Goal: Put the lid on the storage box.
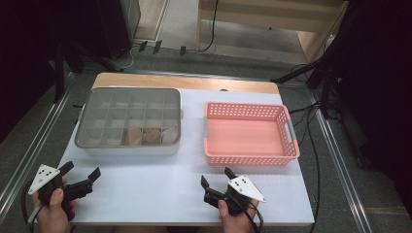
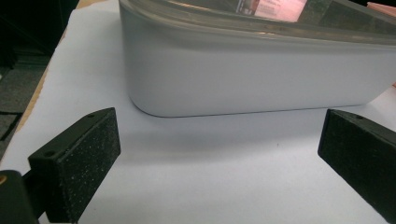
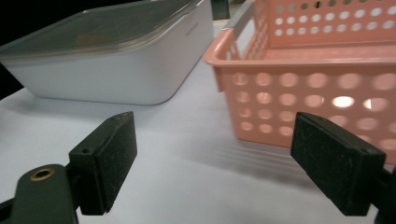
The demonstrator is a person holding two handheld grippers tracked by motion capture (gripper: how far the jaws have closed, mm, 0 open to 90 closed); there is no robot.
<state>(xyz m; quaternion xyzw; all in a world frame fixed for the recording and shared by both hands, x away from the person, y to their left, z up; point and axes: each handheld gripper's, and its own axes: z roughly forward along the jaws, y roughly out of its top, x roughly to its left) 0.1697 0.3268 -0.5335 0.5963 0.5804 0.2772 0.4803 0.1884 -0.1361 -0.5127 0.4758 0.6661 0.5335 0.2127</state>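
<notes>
Claws are held low over the near edge of the white tabletop (image 1: 160, 194), one in each of the person's hands. The left claw (image 1: 80, 172) is seen at the near left corner in the high view, with its jaws spread wide and nothing gripped between them. It is pointed toward the lidded compartment box (image 1: 130, 121), which lies on the left half of the tabletop, near the claw but not touched by it. In the left gripper view the white wall of the box (image 2: 252, 70) is seen just ahead of the two black jaws, with bare tabletop between them. Through the clear lid (image 1: 111, 109) a grid of compartments is made out, and brownish items (image 1: 148, 136) are seen in the near row, toward its right end; what they are cannot be told.

The right claw (image 1: 216, 177) is held at the near right, its jaws likewise wide apart and empty. It is aimed at the pink perforated basket (image 1: 250, 155), which stands on the right half of the tabletop, beside the box and apart from it. In the right gripper view the basket's near wall (image 3: 308, 98) is seen close ahead between the jaws, and the box (image 3: 116, 70) to its left.
</notes>
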